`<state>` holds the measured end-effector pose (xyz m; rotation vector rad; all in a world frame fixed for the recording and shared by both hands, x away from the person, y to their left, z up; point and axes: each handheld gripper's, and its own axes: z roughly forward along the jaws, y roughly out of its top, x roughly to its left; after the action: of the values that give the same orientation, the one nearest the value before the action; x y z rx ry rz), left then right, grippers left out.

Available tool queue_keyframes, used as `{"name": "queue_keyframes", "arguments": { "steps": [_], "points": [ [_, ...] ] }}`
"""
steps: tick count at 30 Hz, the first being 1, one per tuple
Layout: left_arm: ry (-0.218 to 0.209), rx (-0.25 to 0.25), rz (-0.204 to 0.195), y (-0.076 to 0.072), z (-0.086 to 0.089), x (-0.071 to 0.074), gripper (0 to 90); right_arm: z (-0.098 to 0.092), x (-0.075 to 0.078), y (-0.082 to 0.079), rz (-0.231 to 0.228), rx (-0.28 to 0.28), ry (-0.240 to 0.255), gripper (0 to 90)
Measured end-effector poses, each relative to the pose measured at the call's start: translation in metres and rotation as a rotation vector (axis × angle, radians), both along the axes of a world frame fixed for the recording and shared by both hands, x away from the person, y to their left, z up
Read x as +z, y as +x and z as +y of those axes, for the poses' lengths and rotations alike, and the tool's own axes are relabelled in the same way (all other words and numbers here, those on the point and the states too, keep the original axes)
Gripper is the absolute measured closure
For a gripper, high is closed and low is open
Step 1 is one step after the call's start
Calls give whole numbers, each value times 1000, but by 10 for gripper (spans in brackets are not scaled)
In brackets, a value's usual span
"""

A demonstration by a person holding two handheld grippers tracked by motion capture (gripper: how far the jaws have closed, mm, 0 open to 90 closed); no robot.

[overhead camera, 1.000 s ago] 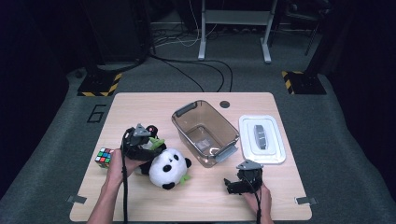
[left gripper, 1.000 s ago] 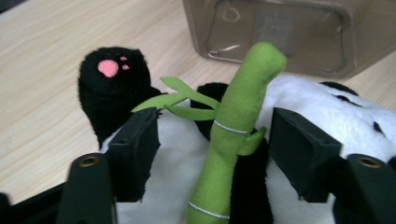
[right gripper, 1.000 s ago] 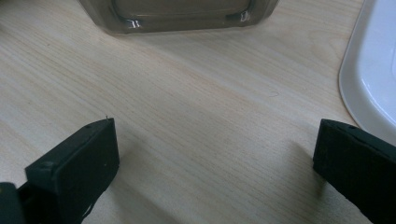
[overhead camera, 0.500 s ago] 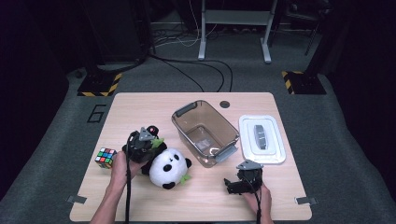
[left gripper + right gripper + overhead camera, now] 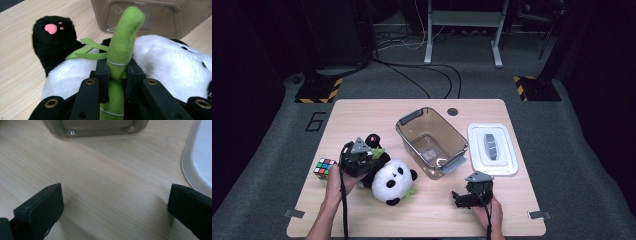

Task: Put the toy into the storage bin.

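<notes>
The left gripper (image 5: 362, 159) pinches the green bamboo stalk (image 5: 120, 55) of the plush panda (image 5: 393, 181), which lies just right of it on the table (image 5: 362, 112); the thin stalk may slip or stretch when lifted; the right gripper (image 5: 115, 202) rests spread over bare wood, the clear bin (image 5: 432, 141) beyond it.

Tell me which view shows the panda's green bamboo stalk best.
The left gripper view: the bamboo stalk fills the centre, pinched by the left gripper. The high view shows mere green specks beside the panda. The right gripper view gives table.
</notes>
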<state>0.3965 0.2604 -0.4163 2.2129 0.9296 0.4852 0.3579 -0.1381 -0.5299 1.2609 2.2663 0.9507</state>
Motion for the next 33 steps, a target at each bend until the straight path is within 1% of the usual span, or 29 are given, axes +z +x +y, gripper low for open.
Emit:
{"name": "queue_keyframes", "arguments": {
  "steps": [1,4,5,6,7,9,11,14,15,17,18,20,21,24,33],
  "points": [
    [-11,0,-5,-2,0,2,763,0,0,0,0,0,0,0],
    [-10,-5,-8,-3,2,5,763,0,0,0,0,0,0,0],
    [-22,-4,-16,-4,3,8,763,0,0,0,0,0,0,0],
    [-22,-4,-16,-4,3,8,763,0,0,0,0,0,0,0],
    [-23,-11,-16,-5,5,12,763,0,0,0,0,0,0,0],
    [-25,-14,-15,-6,5,14,763,0,0,0,0,0,0,0],
    [-25,-21,-24,-7,7,21,763,0,0,0,0,0,0,0],
    [-26,-24,-33,-8,8,24,763,0,0,0,0,0,0,0],
    [-28,-25,-31,-8,8,26,763,0,0,0,0,0,0,0],
    [-38,-25,-41,-9,8,28,763,0,0,0,0,0,0,0],
    [-33,-30,-37,-9,9,30,763,0,0,0,0,0,0,0],
    [-42,-31,-44,-9,8,33,763,0,0,0,0,0,0,0],
    [-35,-38,-37,-10,9,35,763,0,0,0,0,0,0,0],
    [-43,-42,-47,-10,9,39,763,0,0,0,0,0,0,0],
    [-72,-58,-58,-8,9,53,763,0,0,0,-1,1,0,0]
  ]
}}
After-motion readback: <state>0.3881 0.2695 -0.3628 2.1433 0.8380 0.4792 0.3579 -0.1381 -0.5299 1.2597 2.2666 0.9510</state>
